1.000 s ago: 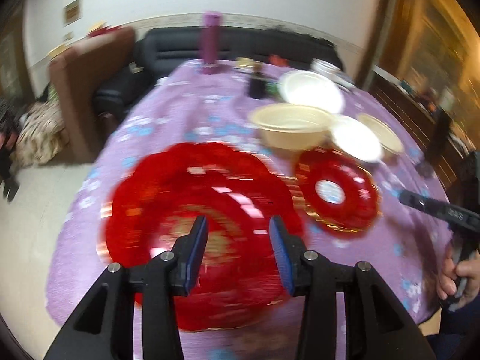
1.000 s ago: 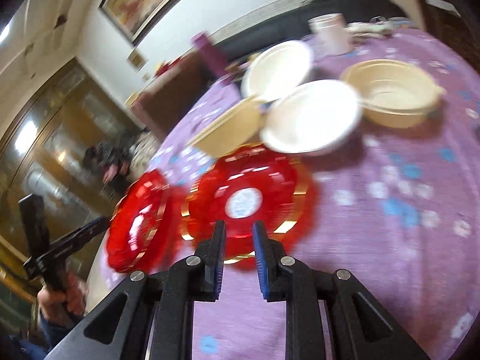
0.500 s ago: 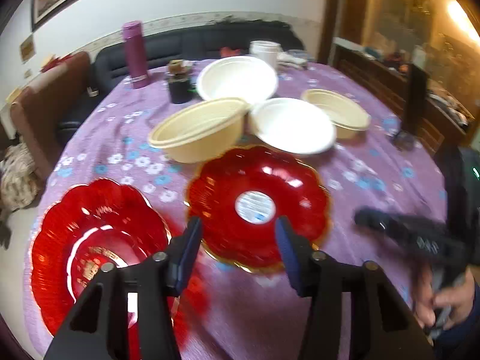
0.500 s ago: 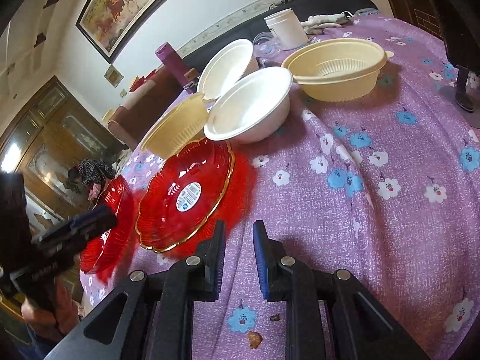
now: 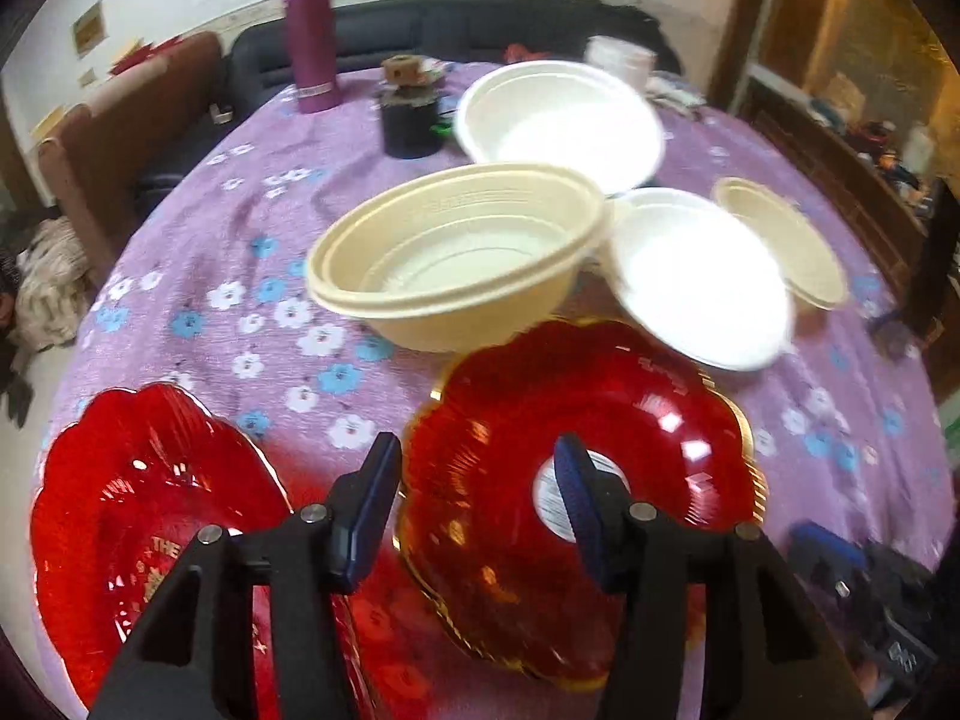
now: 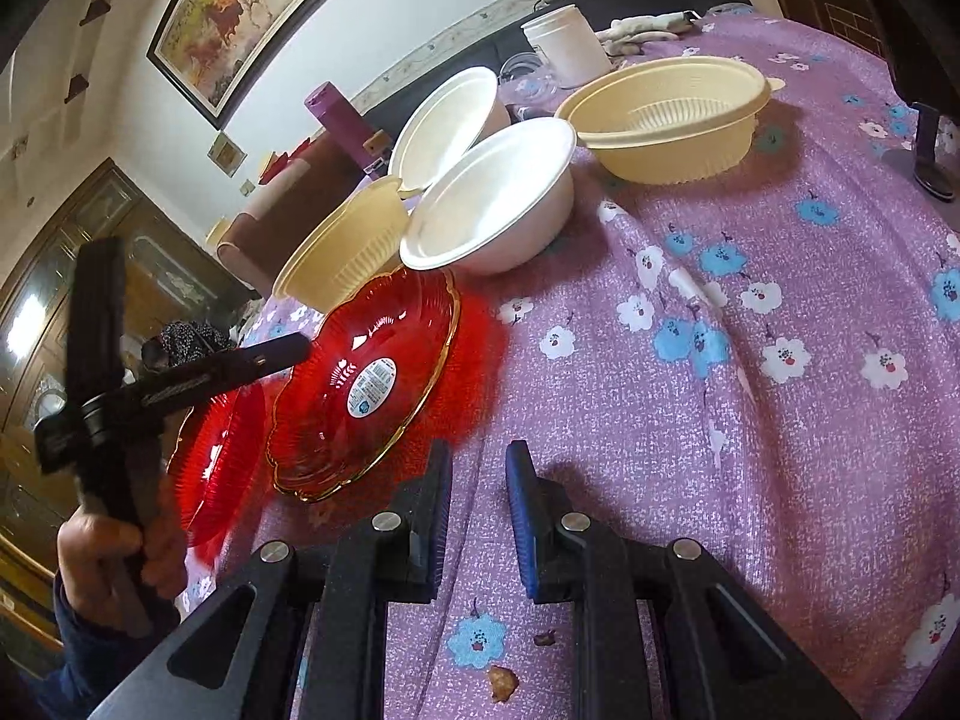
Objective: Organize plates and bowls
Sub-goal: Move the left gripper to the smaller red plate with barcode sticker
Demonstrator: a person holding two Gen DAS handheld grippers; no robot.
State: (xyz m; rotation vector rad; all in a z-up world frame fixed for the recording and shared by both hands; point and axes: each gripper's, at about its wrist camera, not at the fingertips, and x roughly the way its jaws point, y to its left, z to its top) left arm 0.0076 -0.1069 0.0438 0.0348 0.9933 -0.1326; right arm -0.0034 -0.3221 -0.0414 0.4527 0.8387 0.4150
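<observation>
I see my left gripper (image 5: 477,480) above the near edge of a red plate with a gold rim (image 5: 606,480), and its jaws are opening with nothing squeezed between them. The plate's edge shows in the gap, but the pads do not press on it. This plate has a white sticker (image 5: 549,495) in its middle. A second red plate (image 5: 138,516) lies just beside it on the left. Both sit on the purple flowered tablecloth (image 5: 240,228). Behind the plates is a big cream bowl (image 5: 462,252), and a white bowl (image 5: 696,282) leans by it. Another white bowl (image 5: 564,120) and another cream bowl (image 5: 780,240) sit farther back. A purple bottle (image 5: 309,36) stands at the far edge. My right gripper (image 6: 477,504) hangs over bare cloth near the table edge, to the right of the plate with the sticker. Its jaws are almost closed, with only a thin gap, and it holds nothing. In that view a hand (image 6: 114,558) holds the left gripper's handle.
</observation>
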